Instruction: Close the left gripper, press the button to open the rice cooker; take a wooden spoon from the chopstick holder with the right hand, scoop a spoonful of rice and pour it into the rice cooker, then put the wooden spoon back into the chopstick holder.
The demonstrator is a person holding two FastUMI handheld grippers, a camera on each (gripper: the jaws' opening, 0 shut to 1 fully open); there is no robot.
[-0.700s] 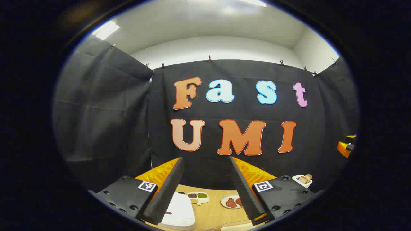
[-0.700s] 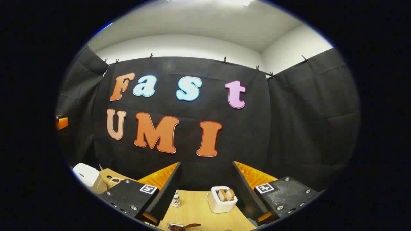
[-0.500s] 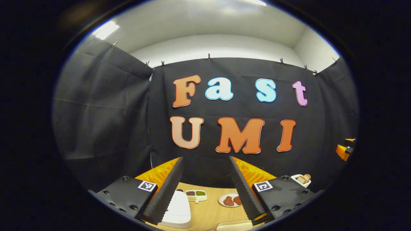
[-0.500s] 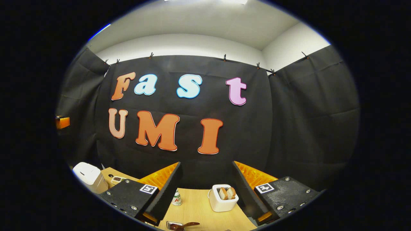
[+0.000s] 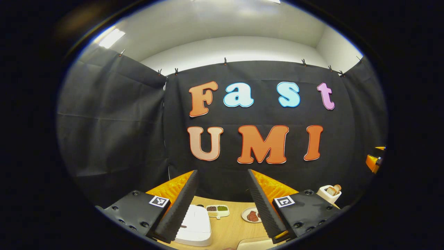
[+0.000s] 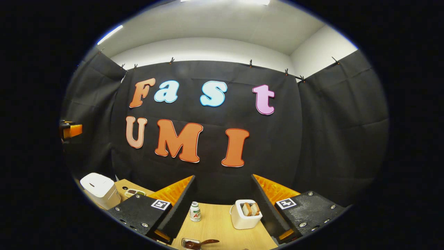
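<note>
The white rice cooker, lid down, stands on the wooden table just beyond my left gripper. That gripper hangs open above the table with nothing between its fingers. In the right gripper view the cooker sits far left. A brown wooden spoon rests in a small holder at the bottom edge, below my right gripper, which is open and empty. Each gripper shows at the edge of the other's view: the right one, the left one.
A sectioned dish of beans and a plate of meat lie behind the cooker. A white toaster with bread and a small bottle stand between the right fingers. Black cloth walls surround the table.
The right gripper view has swung a little left, so the cooker, bottle and toaster sit further right and show more fully. The left view tipped slightly. Both grippers remain open.
</note>
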